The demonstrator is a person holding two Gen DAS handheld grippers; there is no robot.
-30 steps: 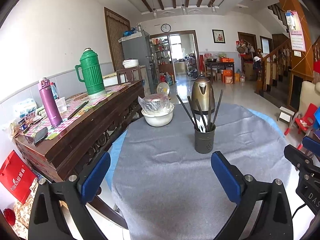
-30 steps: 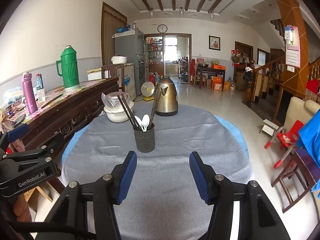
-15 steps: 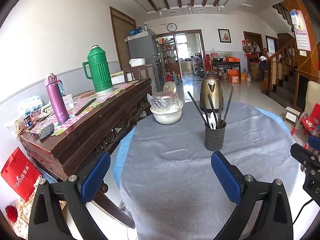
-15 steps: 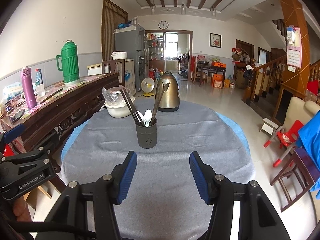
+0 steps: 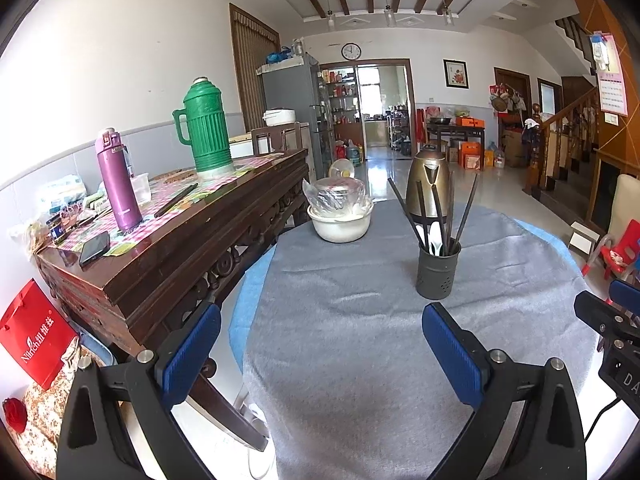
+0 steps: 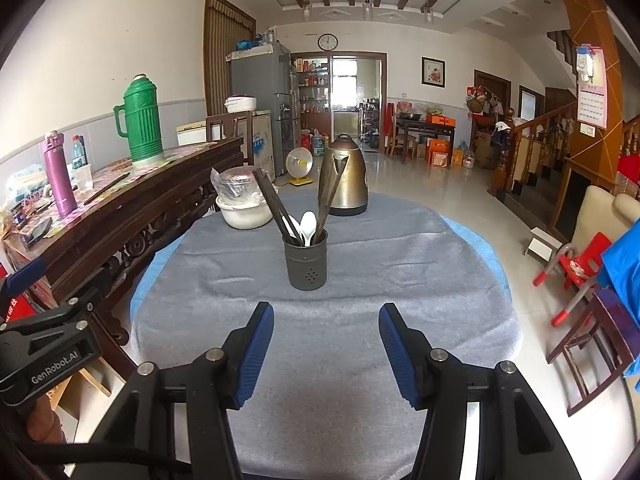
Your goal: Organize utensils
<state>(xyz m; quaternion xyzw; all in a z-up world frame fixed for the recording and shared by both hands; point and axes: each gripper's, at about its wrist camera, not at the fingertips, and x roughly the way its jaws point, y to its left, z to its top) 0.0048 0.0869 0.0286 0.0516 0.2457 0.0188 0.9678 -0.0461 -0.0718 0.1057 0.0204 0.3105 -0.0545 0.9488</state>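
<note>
So here's the setup: a round table (image 6: 400, 248) under a grey cloth, and pretty much dead centre sits the dark utensil holder (image 6: 306, 261), upright. Inside it you can see dark chopsticks (image 6: 276, 209) fanning out to both sides and a couple of white spoons (image 6: 308, 226) poking up in the middle. Behind it stands a brass-coloured kettle (image 6: 346, 178), and off to its left a white bowl (image 6: 244, 210) with a plastic-wrapped pot in it.

Both grippers hang low over the near edge of the table and neither one is carrying anything. The right gripper (image 6: 326, 354) has its blue pads (image 6: 256, 354) spread apart with only cloth showing between them, and it's aimed straight at the holder. The left gripper (image 5: 322, 354) is spread even wider, also empty, sitting off to the left so the holder shows beyond its right-hand finger.

My read: everything loose is already in the holder, nothing lies on the cloth, so this looks like either the very start or the very end of the job. Can't tell which from here. If there's sorting left to do, the next move needs 1 gripper to go forward and pinch a single chopstick or spoon near its top, without knocking the holder over. The other could steady the holder.
</note>
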